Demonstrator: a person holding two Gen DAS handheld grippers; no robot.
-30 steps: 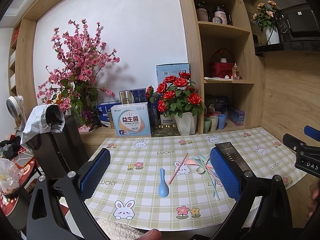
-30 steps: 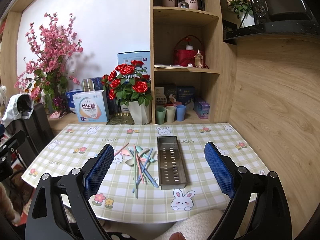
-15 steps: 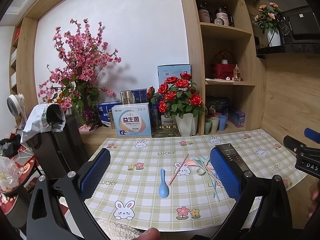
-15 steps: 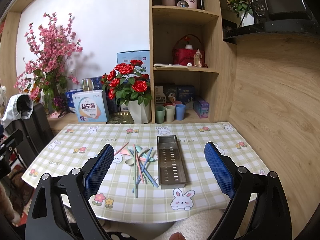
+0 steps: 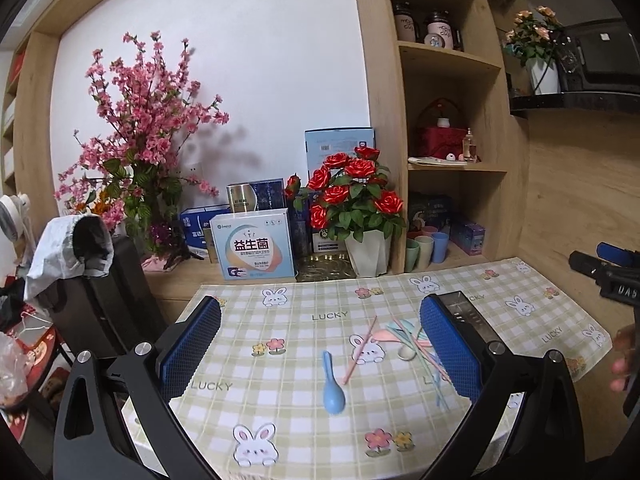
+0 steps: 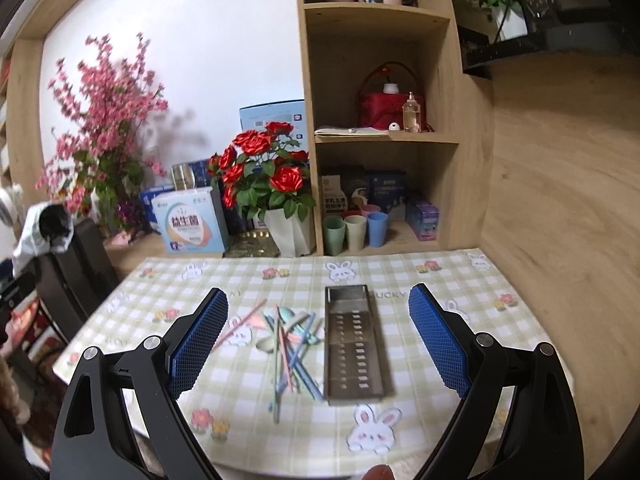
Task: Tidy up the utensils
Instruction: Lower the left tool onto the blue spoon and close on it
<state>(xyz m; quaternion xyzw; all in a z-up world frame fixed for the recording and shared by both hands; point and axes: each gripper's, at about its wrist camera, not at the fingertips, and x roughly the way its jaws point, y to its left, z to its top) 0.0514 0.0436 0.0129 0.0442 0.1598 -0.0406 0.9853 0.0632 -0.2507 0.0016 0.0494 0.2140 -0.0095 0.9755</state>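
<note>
A heap of pastel chopsticks and spoons (image 6: pixel 290 340) lies mid-table, left of a perforated steel utensil tray (image 6: pixel 354 344). A blue spoon (image 5: pixel 333 385) lies apart from the heap, with a pink chopstick (image 5: pixel 360 350) beside it. My left gripper (image 5: pixel 320 344) hangs open above the table's near edge, the blue spoon showing between its fingers. My right gripper (image 6: pixel 318 338) is open too, held above and short of the heap and tray. The tray (image 5: pixel 466 312) is partly hidden behind the left gripper's right finger.
A checked bunny tablecloth (image 6: pixel 420 432) covers the table. A vase of red roses (image 6: pixel 290 232), boxes (image 6: pixel 188 226), cups (image 6: pixel 356 232) and a shelf unit stand at the back. A dark chair (image 5: pixel 100 300) sits left. The right-hand gripper (image 5: pixel 612 276) shows at the left view's right edge.
The right gripper has moved forward and tilted down toward the heap and tray, which look larger and blurred. The left gripper has barely shifted.
</note>
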